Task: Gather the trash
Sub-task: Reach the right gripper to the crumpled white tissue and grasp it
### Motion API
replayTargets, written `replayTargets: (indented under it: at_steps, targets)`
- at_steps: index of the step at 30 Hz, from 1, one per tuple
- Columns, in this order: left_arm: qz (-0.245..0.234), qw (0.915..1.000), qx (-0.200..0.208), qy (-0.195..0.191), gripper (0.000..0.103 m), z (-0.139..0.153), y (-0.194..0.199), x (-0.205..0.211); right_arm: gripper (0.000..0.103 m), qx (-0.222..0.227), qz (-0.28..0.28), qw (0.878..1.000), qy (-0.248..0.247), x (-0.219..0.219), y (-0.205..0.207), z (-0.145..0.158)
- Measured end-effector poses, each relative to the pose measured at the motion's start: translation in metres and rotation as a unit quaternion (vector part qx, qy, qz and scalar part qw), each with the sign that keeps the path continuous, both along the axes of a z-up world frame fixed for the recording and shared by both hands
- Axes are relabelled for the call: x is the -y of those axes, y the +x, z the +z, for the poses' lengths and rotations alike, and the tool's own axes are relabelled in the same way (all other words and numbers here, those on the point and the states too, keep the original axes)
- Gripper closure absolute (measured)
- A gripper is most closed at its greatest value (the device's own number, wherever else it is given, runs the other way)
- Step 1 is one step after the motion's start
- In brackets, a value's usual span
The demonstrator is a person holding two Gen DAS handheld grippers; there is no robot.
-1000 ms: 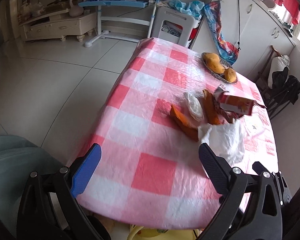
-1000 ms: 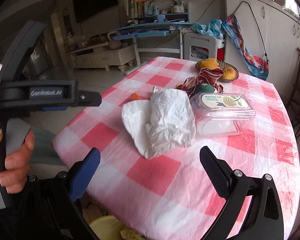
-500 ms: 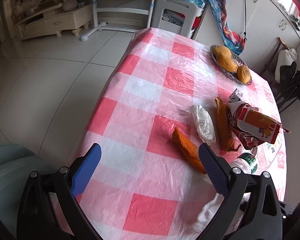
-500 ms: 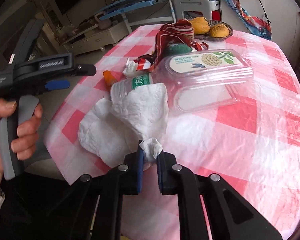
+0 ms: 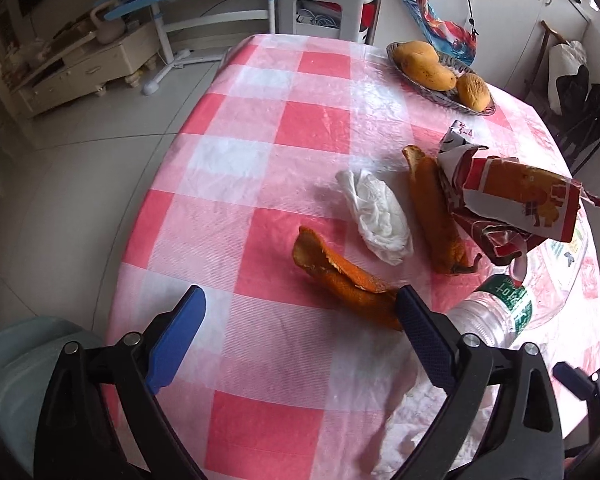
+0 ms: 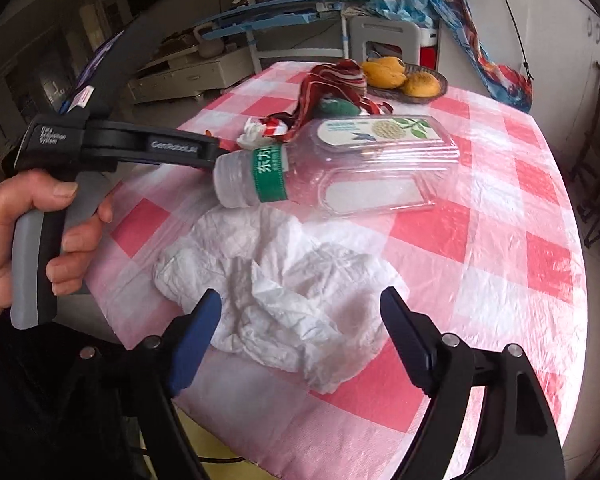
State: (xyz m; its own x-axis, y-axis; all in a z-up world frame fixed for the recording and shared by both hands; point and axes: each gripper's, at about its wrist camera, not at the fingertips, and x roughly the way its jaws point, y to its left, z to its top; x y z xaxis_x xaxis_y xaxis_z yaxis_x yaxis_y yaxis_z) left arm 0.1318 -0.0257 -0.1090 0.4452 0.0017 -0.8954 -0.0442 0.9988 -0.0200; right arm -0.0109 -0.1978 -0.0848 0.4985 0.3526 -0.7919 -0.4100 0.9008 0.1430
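So we've got a pink checked table (image 5: 260, 128) with the trash bunched on the side away from the floor edge: two peels (image 5: 340, 276) (image 5: 434, 216), a small wad (image 5: 374, 216), a torn carton (image 5: 520, 200), a bottle (image 6: 256, 178) on its side and a clear box (image 6: 380, 160). The checks toward the floor edge are bare, so there's plenty of room there, and the fruit bowl (image 5: 444, 76) sits well apart at the far end.

The big tissue (image 6: 284, 292) lies near the table's front edge, right below the right gripper (image 6: 300, 320). That one's pointing steeply down, and its jaws have just been opening: half a second ago they were pinched on a corner of the tissue, now they stand wide with the paper loose between them, not pressed.

The left gripper (image 5: 300, 320) is wide open too, nothing in it, tilted down with the near peel's end just beside its right finger. Since a second ago it's come in closer over the peels. In the right view, a hand (image 6: 32, 240) is wrapped around its handle.
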Motion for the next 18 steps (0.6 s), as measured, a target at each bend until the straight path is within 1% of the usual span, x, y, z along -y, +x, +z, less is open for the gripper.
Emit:
replayTargets:
  at_steps: [1,4,6,7,8,9,11,13,16,17,18]
  targets:
    - [0.000,1.0000,0.002,-0.003,0.014,0.000,0.000,0.000,0.024,0.001,0.008,1.000,0.001,-0.003,0.000,-0.001]
    - [-0.005,0.9997,0.005,-0.022,0.023,0.000,-0.001,0.000,0.024,-0.001,0.020,0.999,-0.025,-0.013,0.000,-0.008]
    - [-0.011,0.9990,0.007,-0.043,0.040,0.001,-0.003,-0.002,0.024,-0.004,0.017,1.000,-0.025,-0.011,0.000,-0.013]
    - [-0.015,0.9984,0.007,-0.053,0.043,0.001,-0.003,-0.004,0.029,-0.002,0.014,1.000,-0.027,-0.011,0.000,-0.013]
    - [-0.021,0.9979,0.007,-0.060,0.053,0.002,-0.004,-0.005,0.040,0.001,0.012,0.999,-0.029,-0.009,0.001,-0.012]
    - [-0.026,0.9975,0.006,-0.066,0.063,0.002,-0.004,-0.006,0.046,0.004,0.009,0.999,-0.031,-0.008,0.002,-0.011]
    - [-0.038,0.9960,-0.001,-0.081,0.069,0.003,-0.006,-0.009,0.071,-0.002,0.003,1.000,-0.019,-0.002,0.004,-0.009]
    - [-0.055,0.9948,-0.010,-0.085,0.069,0.003,-0.006,-0.011,0.078,-0.005,0.001,1.000,-0.015,0.000,0.005,-0.009]
    - [-0.054,0.9934,-0.021,-0.099,0.068,0.004,-0.008,-0.020,0.080,-0.006,0.005,1.000,-0.014,0.000,0.005,-0.009]
    - [-0.049,0.9928,-0.027,-0.106,0.061,0.004,-0.007,-0.023,0.081,-0.006,0.007,1.000,-0.015,-0.001,0.006,-0.009]
    - [-0.039,0.9925,-0.028,-0.113,0.050,0.004,-0.007,-0.028,0.081,-0.006,0.008,1.000,-0.015,-0.002,0.006,-0.009]
